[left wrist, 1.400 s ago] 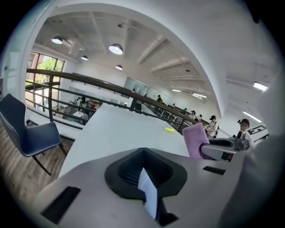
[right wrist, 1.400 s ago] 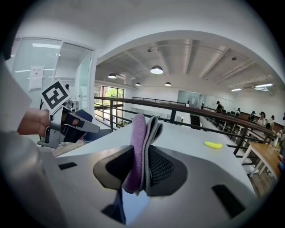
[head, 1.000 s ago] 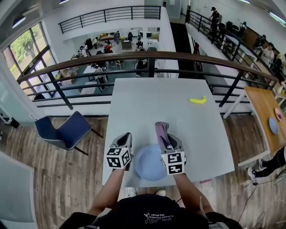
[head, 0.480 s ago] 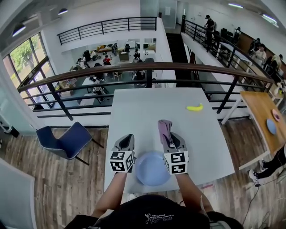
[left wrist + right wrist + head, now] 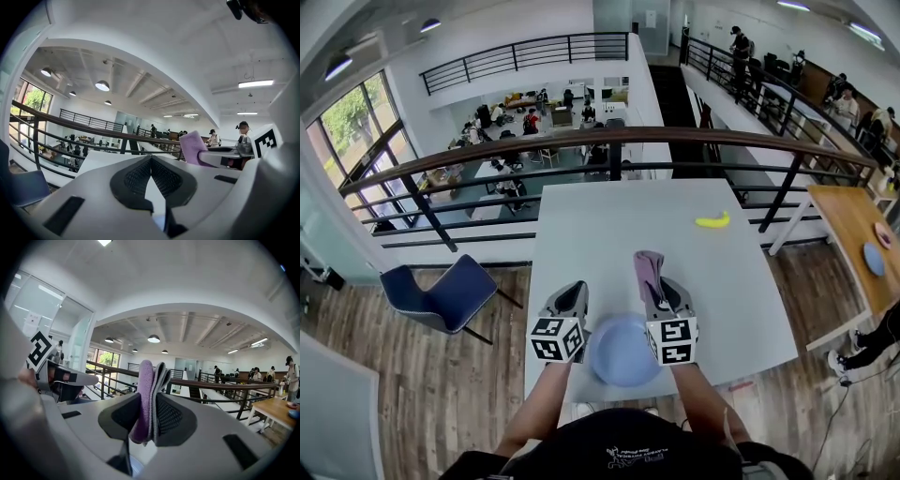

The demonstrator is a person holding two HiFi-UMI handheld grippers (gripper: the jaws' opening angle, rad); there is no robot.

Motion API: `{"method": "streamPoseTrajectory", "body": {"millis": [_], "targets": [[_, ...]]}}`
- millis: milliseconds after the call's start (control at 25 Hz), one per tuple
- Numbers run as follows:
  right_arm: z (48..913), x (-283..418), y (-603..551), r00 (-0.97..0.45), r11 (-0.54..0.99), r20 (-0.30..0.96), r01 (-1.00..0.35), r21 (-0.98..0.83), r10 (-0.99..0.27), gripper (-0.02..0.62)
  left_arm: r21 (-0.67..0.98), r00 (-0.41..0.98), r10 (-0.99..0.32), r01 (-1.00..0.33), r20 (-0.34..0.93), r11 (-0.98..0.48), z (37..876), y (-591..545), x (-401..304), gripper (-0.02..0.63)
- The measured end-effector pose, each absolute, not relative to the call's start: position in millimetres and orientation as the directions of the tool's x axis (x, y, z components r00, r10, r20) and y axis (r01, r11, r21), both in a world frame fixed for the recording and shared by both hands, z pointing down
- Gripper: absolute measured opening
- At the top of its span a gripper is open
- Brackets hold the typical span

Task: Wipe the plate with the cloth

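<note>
A pale blue plate (image 5: pixel 623 349) lies at the white table's (image 5: pixel 609 225) near edge, between my two grippers. To its left, my left gripper (image 5: pixel 574 292) is shut; in the left gripper view its tips (image 5: pixel 151 159) meet with nothing between them, and a sliver of the plate (image 5: pixel 159 224) shows below. Over the plate's right rim, my right gripper (image 5: pixel 655 286) is shut on a folded purple and grey cloth (image 5: pixel 648 266). In the right gripper view the cloth (image 5: pixel 146 380) stands up out of the right gripper (image 5: pixel 151 401). Both grippers point nearly level.
A yellow banana (image 5: pixel 712 221) lies at the table's far right. A dark railing (image 5: pixel 609 141) runs behind the table over a lower floor. A blue chair (image 5: pixel 441 286) stands at the left. A wooden table (image 5: pixel 853 225) at the right bears a blue dish (image 5: pixel 873 260).
Both grippers have risen a little toward the head camera, side by side. The cloth stays in the right jaws and the plate stays between the grippers.
</note>
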State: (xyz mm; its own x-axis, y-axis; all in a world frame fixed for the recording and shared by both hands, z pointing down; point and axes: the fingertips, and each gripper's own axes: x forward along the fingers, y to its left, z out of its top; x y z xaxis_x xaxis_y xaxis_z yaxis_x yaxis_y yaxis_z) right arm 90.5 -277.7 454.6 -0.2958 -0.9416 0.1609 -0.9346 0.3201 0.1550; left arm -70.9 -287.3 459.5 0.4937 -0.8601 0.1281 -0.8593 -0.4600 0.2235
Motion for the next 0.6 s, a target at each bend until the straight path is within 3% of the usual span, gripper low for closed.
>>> {"method": "streamPoseTrajectory", "body": {"millis": [600], "targets": [[450.9, 88.0, -279.0, -0.298, 0.318, 0.146, -0.937, 0.146, -0.943, 0.103, 0.208, 0.505, -0.855, -0.854, 0.117, -0.476, 450.9, -285.9, -68.6, 0.014]]}}
